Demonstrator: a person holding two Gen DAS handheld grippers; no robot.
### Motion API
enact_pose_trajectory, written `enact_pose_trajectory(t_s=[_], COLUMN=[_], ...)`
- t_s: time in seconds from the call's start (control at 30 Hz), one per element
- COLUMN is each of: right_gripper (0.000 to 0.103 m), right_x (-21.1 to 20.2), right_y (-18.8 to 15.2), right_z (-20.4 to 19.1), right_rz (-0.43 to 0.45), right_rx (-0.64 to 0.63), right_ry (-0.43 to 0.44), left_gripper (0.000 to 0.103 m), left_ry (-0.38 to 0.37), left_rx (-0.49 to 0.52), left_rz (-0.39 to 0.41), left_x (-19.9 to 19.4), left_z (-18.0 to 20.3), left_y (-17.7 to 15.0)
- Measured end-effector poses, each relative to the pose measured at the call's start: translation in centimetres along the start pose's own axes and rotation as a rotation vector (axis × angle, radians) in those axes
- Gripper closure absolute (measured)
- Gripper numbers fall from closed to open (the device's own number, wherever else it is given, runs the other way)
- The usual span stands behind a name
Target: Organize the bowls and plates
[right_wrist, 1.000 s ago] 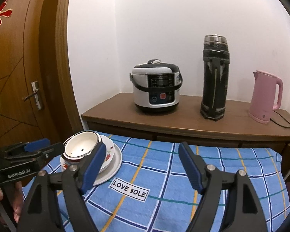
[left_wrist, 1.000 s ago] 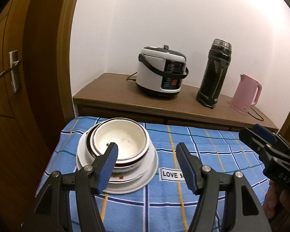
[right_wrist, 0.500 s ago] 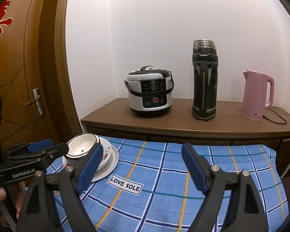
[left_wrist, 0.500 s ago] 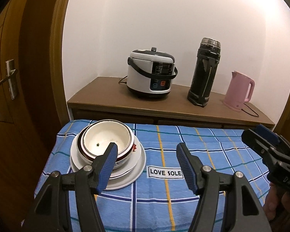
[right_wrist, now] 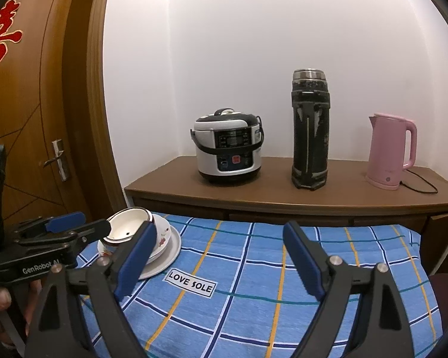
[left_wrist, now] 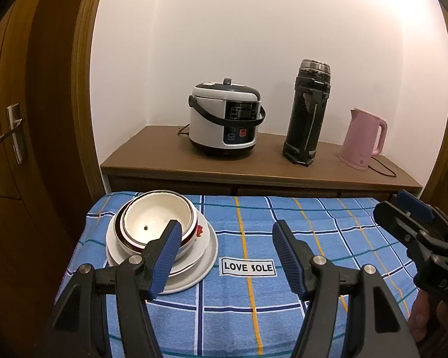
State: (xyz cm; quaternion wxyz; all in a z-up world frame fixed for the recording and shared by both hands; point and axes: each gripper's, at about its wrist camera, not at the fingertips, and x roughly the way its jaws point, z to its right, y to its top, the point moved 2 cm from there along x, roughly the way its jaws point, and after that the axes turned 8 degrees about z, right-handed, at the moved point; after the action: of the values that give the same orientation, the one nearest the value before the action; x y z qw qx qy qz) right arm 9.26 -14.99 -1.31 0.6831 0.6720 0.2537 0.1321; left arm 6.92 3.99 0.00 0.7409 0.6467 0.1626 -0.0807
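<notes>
- My left gripper (left_wrist: 225, 253) hangs spread wide above the near left part of the table (left_wrist: 313, 238), its fingers gripping nothing; the left finger's tip (left_wrist: 167, 250) overlaps the stack in view, contact unclear.
- My right gripper (right_wrist: 219, 256) hangs spread wide and empty above the table's near middle.
- A "LOVE SOLE" label (left_wrist: 248, 266) lies on the blue checked cloth (left_wrist: 283, 328), just right of the stack.
- Bowls (left_wrist: 156, 220) sit nested on stacked plates (left_wrist: 207, 253) at the table's far left corner.
- Beyond the table, a cooker (left_wrist: 225, 122), flask (left_wrist: 307, 113) and pink kettle (left_wrist: 363, 140) line the sideboard (left_wrist: 164, 161).
</notes>
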Motion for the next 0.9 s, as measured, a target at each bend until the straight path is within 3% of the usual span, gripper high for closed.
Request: enact_pose_trajectory(t_s=[0.5, 0.77, 0.83, 0.9], right_gripper=[0.015, 0.015, 0.015, 0.015], right_x=[-0.8, -1.6, -1.8, -1.9], right_y=[0.4, 0.9, 0.9, 0.9], right_z=[0.2, 0.1, 0.1, 0.1], right_rz=[0.023, 0.048, 0.051, 0.054], right_rx=[-0.007, -0.018, -0.019, -0.019], right_ry=[-0.002, -0.004, -0.004, -0.005], left_gripper=[0.037, 0.037, 0.026, 0.025], left_ry=[-0.013, -0.035, -0.037, -0.035], left_rx=[0.022, -0.019, -0.027, -0.026], left_rz=[0.005, -0.008, -0.009, -0.01], left_x=[-0.3, -0.3, -0.2, -0.2], left_z=[1.0, 0.7, 0.7, 0.7], left_y=[0.4, 0.6, 0.6, 0.5])
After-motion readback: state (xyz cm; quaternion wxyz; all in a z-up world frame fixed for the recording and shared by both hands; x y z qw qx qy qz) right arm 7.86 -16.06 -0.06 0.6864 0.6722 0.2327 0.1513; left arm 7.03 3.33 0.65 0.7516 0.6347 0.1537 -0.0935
